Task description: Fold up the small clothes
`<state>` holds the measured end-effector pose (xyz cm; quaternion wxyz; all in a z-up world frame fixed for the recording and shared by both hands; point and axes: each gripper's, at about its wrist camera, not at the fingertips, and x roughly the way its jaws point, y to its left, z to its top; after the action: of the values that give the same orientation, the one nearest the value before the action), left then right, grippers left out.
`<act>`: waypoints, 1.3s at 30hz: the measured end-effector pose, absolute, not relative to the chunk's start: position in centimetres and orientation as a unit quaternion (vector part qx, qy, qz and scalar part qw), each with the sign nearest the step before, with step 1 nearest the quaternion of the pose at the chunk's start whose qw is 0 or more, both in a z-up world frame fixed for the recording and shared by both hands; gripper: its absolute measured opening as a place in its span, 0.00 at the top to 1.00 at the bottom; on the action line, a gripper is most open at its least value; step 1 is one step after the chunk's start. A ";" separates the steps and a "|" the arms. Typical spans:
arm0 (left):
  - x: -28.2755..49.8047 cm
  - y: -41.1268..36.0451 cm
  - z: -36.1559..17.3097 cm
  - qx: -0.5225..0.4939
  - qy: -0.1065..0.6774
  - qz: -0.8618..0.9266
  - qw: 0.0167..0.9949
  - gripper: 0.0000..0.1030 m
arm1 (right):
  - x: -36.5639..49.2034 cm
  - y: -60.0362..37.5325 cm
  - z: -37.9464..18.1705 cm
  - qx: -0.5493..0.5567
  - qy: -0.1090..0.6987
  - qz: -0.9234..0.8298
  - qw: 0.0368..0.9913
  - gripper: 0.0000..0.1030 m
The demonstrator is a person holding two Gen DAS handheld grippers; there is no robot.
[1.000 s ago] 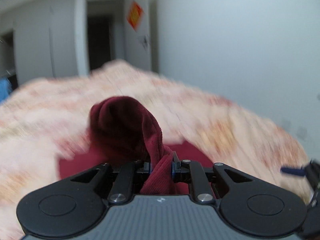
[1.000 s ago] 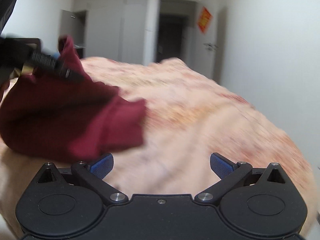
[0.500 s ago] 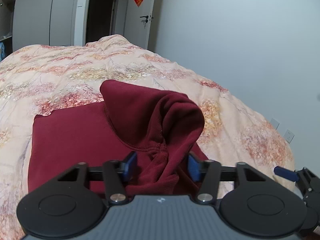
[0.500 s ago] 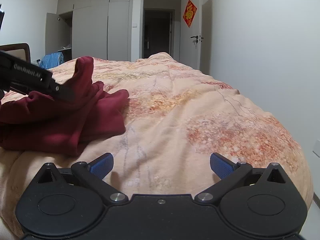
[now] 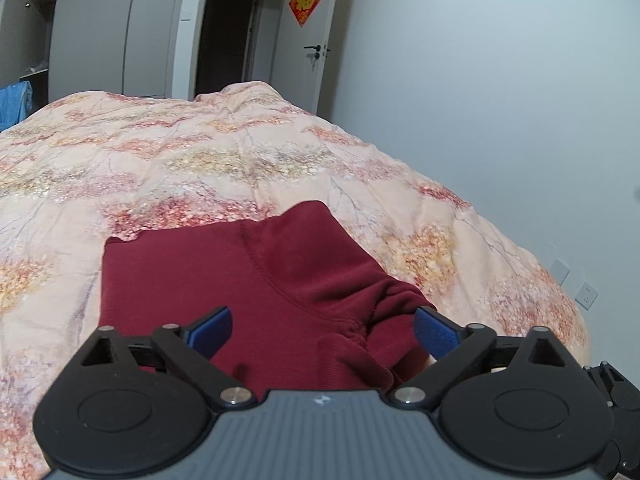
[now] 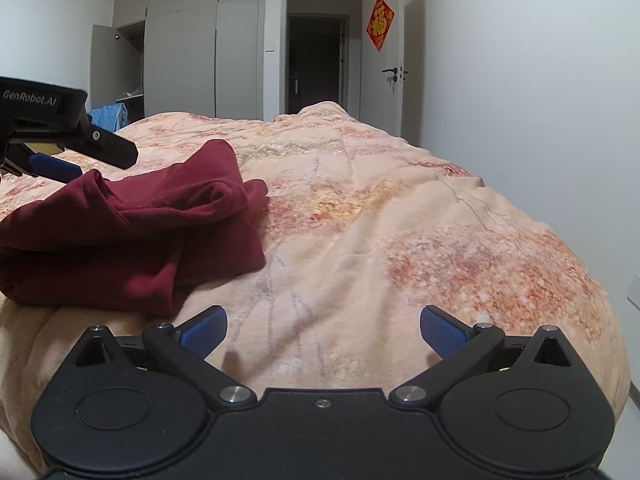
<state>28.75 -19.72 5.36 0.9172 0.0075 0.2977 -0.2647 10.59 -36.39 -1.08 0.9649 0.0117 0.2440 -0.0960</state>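
Note:
A dark red garment (image 5: 260,280) lies partly folded on the bed, with a bunched sleeve or cuff at its near right edge. My left gripper (image 5: 324,332) hovers over that near edge, its jaws opening wide. The cloth lies between the blue pads (image 5: 212,330) without being pressed by them. In the right wrist view the same garment (image 6: 140,232) sits at the left, with the left gripper (image 6: 88,160) just above it. My right gripper (image 6: 322,330) stands open over bare duvet to the right of the garment, holding nothing.
The bed wears a peach floral duvet (image 6: 400,240) that falls away at the right towards a white wall (image 5: 500,120). Beyond the bed are a wardrobe (image 6: 180,48), a dark doorway (image 6: 316,60) and a blue cloth (image 6: 108,116).
The left jaws went from shut on a raised fold of the garment to wide apart. The fold has dropped and now lies on the garment. The right gripper has stayed open and still.

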 end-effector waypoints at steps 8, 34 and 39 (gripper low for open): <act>28.9 -18.2 6.1 -0.015 0.298 -0.248 0.922 0.00 | 10.9 -35.6 -0.8 0.009 0.253 -0.091 0.963 0.00; 28.2 -11.1 5.5 -0.058 0.314 -0.136 0.938 0.00 | 14.1 -34.1 2.2 0.031 0.253 -0.061 0.965 0.00; 28.4 -8.5 3.8 -0.091 0.333 -0.098 0.933 0.00 | 16.0 -34.8 3.3 0.055 0.247 -0.049 0.966 0.00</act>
<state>28.44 -8.50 3.79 0.9334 -0.0911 0.3331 -0.0977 16.05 -34.77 3.25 0.9662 0.0552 0.2469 -0.0491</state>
